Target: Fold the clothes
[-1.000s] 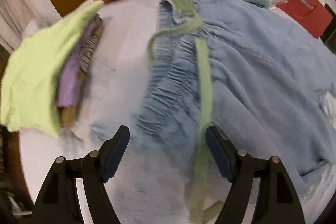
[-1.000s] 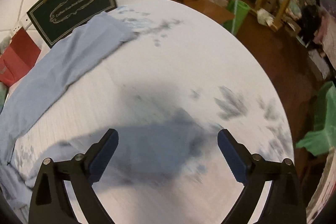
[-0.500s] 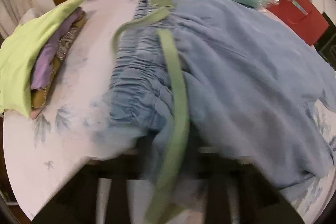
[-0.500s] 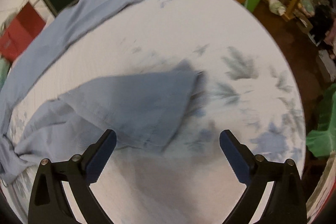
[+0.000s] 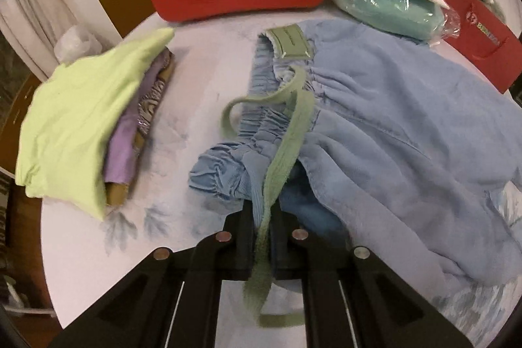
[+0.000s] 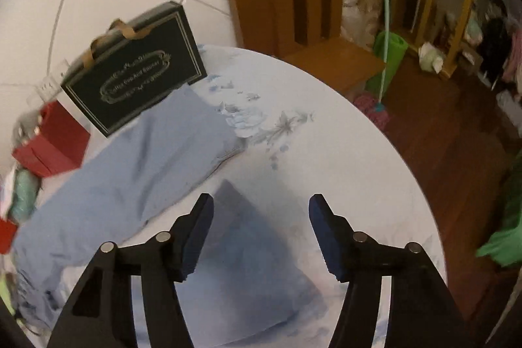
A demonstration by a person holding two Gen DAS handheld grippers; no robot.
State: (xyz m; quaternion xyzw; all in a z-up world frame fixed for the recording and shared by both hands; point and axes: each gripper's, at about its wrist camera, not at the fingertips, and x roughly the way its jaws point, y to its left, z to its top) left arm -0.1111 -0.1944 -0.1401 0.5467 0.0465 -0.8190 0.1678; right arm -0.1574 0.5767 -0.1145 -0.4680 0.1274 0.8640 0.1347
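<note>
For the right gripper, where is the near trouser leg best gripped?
Grip the near leg's hem corner, coming from above with one jaw slid under its edge. It lies flat between the open right gripper jaws, and its corner points away across the table.

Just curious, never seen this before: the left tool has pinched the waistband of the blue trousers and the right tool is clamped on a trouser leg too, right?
Not quite. In the right wrist view the right gripper is open above the trouser leg, gripping nothing. The left gripper is indeed shut on the blue trousers at the waistband.
</note>
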